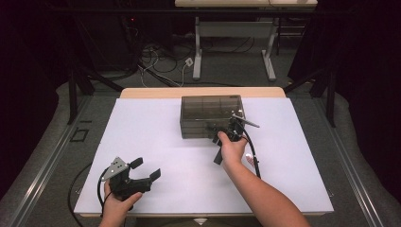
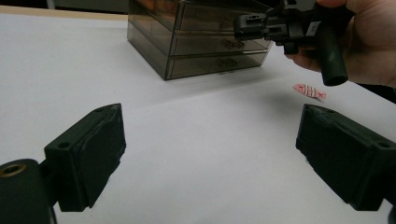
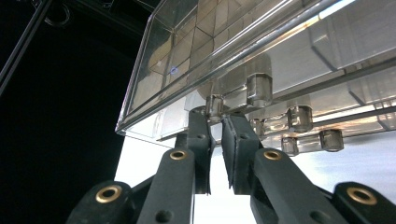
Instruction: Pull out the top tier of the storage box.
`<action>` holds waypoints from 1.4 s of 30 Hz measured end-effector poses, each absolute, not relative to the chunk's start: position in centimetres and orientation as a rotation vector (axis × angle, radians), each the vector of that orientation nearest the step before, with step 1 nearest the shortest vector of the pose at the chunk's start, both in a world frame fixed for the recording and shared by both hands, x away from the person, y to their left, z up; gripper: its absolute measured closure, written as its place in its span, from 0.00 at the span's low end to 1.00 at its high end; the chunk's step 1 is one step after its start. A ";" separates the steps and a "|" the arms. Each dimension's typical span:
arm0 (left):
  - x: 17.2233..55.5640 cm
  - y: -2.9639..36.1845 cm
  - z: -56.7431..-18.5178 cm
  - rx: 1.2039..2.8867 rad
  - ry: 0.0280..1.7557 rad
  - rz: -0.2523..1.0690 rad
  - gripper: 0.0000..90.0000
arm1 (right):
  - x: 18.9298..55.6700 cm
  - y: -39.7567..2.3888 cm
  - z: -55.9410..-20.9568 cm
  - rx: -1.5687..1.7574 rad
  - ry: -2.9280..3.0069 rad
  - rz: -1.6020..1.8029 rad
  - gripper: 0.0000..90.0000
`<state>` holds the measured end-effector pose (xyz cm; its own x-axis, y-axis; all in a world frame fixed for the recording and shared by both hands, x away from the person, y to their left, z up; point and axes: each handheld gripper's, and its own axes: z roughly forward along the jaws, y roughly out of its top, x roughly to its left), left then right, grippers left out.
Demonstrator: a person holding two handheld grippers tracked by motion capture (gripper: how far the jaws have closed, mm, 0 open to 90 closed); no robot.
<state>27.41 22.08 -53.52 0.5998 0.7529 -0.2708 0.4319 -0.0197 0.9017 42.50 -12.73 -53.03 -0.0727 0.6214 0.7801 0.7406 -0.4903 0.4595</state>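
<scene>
High view, drawer box: we see the smoky plastic drawer box [image 1: 211, 116] on the white table [image 1: 142, 142], with our right gripper [image 1: 230, 128] up against its front.
High view, left gripper: our left gripper [image 1: 144, 169] rests low near the table edge, well apart from the box, jaws spread.
Left gripper view, jaws: wide open, nothing between them; the box sits far ahead and a small pink fish [image 2: 308, 90] lies on the table beyond the right jaw.
Right gripper view, jaws: nearly closed, tips pinching a small clear knob [image 3: 214, 106] on a drawer front just ahead of them.
Handling: we judge the box light, stiff and slick; the knob is tiny and smooth, so we take it squarely and pull straight, or the pads slip off.
</scene>
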 end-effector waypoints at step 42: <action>27.4 22.1 -53.5 1.645 1.004 0.341 0.09 | 41.2 -13.0 -53.0 -2.006 -1.552 -1.616 0.92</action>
<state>27.41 22.07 -53.53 0.5961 0.7549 -0.2736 0.4322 -0.0146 0.9016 41.18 -13.03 -53.04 -0.1048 0.6133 0.7828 0.7574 -0.4609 0.4625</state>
